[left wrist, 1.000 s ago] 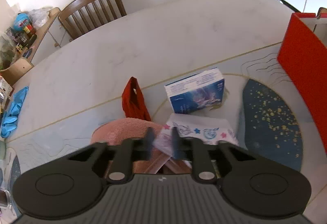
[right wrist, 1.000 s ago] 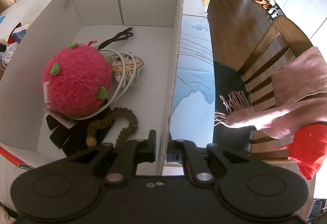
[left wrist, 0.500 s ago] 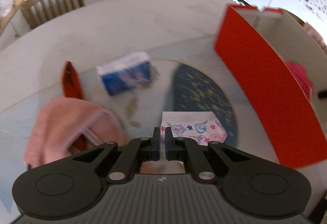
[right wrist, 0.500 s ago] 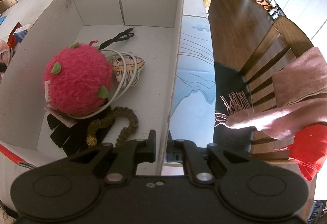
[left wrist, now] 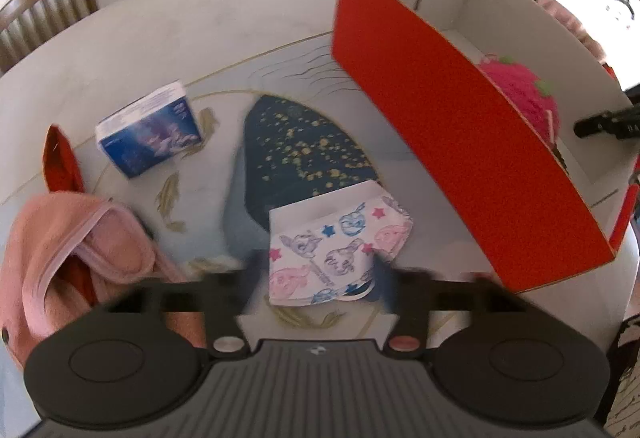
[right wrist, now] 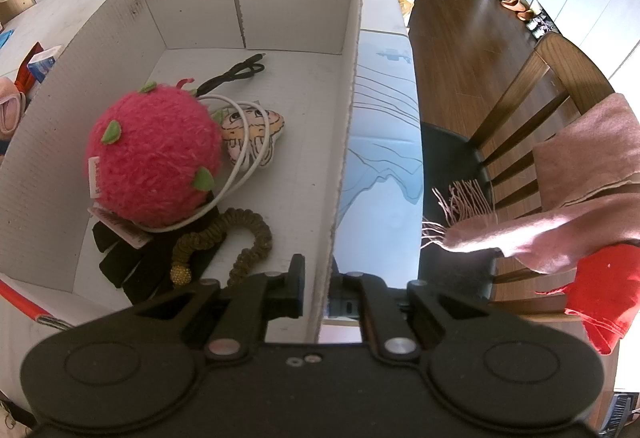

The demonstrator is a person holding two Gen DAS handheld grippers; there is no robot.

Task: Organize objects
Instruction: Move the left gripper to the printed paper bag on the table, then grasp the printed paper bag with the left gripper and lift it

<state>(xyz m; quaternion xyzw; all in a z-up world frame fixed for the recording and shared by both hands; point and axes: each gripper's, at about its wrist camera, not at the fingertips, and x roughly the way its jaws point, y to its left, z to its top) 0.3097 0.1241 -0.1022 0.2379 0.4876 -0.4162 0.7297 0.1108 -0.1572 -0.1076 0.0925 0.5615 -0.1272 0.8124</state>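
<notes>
A white cloth printed with cartoon animals and stars (left wrist: 336, 246) lies on the table mat between the fingers of my left gripper (left wrist: 320, 270). The jaws are opening and the blurred pads stand clear of the cloth. To its right stands the red cardboard box (left wrist: 460, 142), white inside. My right gripper (right wrist: 320, 290) is shut on the box's right wall (right wrist: 344, 142), one finger on each side. In the box lie a pink plush ball (right wrist: 156, 154), a cartoon plush (right wrist: 252, 134), a white cable (right wrist: 240, 174), a black cable (right wrist: 236, 72), a coiled olive band (right wrist: 240, 238) and a black glove (right wrist: 128, 262).
A blue tissue box (left wrist: 150, 130), a red cloth (left wrist: 60, 158) and a pink fleece garment (left wrist: 80, 250) lie on the table left of the printed cloth. Right of the box is the table edge, then a wooden chair (right wrist: 516, 110) draped with a pink scarf (right wrist: 560, 206).
My left gripper swung right toward the red box and the printed cloth came along; its jaws, shut half a second ago, now stand apart. The right gripper has not moved.
</notes>
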